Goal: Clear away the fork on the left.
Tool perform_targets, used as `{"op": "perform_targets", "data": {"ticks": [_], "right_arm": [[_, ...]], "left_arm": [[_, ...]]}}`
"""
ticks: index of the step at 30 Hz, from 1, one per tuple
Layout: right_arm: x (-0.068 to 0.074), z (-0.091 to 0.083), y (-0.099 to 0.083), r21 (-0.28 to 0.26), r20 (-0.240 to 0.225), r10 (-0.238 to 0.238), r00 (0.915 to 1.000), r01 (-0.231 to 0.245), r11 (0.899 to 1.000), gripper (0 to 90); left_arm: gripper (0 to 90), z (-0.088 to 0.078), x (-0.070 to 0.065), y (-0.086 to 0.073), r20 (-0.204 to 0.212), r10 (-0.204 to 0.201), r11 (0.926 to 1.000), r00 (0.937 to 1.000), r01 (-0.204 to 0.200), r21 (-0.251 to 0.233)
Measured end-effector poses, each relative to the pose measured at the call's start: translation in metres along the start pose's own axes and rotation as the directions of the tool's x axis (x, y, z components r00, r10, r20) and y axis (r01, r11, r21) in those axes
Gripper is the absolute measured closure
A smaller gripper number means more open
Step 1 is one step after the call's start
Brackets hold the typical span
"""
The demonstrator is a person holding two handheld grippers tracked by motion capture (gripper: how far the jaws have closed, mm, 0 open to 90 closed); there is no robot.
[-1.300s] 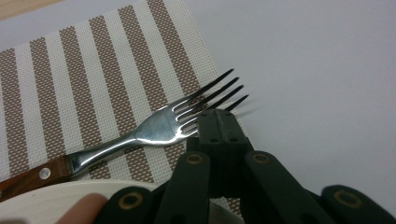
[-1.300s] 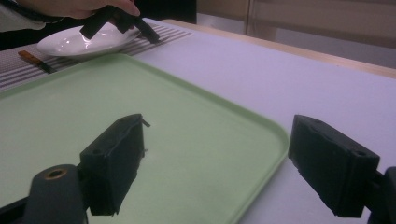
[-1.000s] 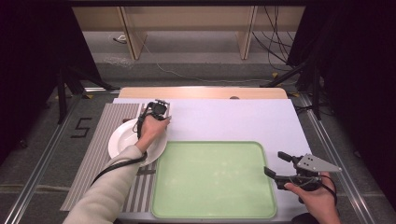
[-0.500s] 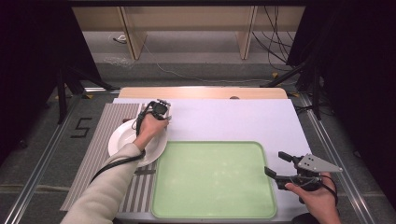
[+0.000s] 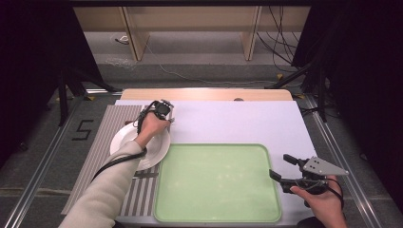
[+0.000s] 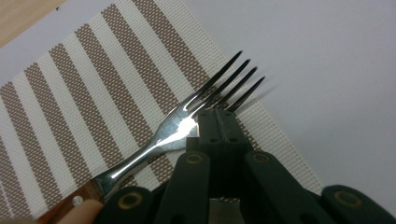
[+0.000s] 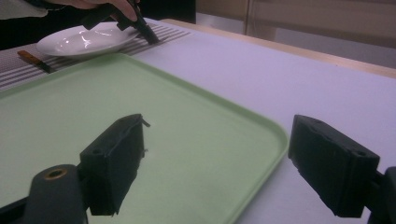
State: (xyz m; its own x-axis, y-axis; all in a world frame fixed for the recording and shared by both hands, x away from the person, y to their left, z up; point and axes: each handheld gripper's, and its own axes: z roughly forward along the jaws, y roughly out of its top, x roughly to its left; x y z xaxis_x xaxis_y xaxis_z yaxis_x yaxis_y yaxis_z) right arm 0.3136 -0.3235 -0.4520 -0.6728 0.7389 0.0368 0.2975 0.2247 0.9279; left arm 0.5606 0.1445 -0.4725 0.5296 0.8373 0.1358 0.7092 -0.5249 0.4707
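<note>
Two grippers: the left gripper (image 6: 219,135), jaws pressed together, seemingly pinching the fork (image 6: 187,123); a lift follows. Right gripper (image 5: 285,172) waits, jaws spread, by the green tray (image 5: 216,213).

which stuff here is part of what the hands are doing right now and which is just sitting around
In use, as far as the pictures suggest:
- fork, lying on the striped mat
- left gripper, jaws together over the fork's neck
- right gripper, open, hovering at the tray's edge

Just lying about:
- white plate
- green tray
- wooden-handled utensil beside the plate
</note>
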Motion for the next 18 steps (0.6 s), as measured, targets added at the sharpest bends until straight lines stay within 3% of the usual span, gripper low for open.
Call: {"op": "perform_targets", "data": {"ticks": [5, 7, 10, 18], "right_arm": [[-0.0001, 0.0000, -0.0001, 0.001, 0.001, -0.001, 1.0000, 0.001, 1.000, 19.4], [-0.0002, 0.0001, -0.0001, 0.001, 0.001, 0.000, 1.0000, 0.000, 1.000, 19.4], [0.0000, 0.0001, 0.0000, 0.000, 0.000, 0.000, 1.0000, 0.000, 1.000, 19.4], [-0.0001, 0.0001, -0.0001, 0.001, -0.001, 0.000, 1.0000, 0.000, 1.000, 19.4]], "left_arm": [[89.6, 0.0005, 0.0043, 0.0010, 0.000, 0.014, 0.9998, 0.9999, -0.014, 0.012], [89.5, 0.0007, 0.0059, 0.0019, -0.017, 0.045, 0.9987, 0.9988, -0.045, 0.022], [89.5, 0.0009, 0.0067, 0.0027, -0.020, 0.058, 0.9979, 0.9981, -0.057, 0.029], [89.5, 0.0029, 0.0108, 0.0048, -0.020, 0.068, 0.9973, 0.9975, -0.068, 0.029]]}}
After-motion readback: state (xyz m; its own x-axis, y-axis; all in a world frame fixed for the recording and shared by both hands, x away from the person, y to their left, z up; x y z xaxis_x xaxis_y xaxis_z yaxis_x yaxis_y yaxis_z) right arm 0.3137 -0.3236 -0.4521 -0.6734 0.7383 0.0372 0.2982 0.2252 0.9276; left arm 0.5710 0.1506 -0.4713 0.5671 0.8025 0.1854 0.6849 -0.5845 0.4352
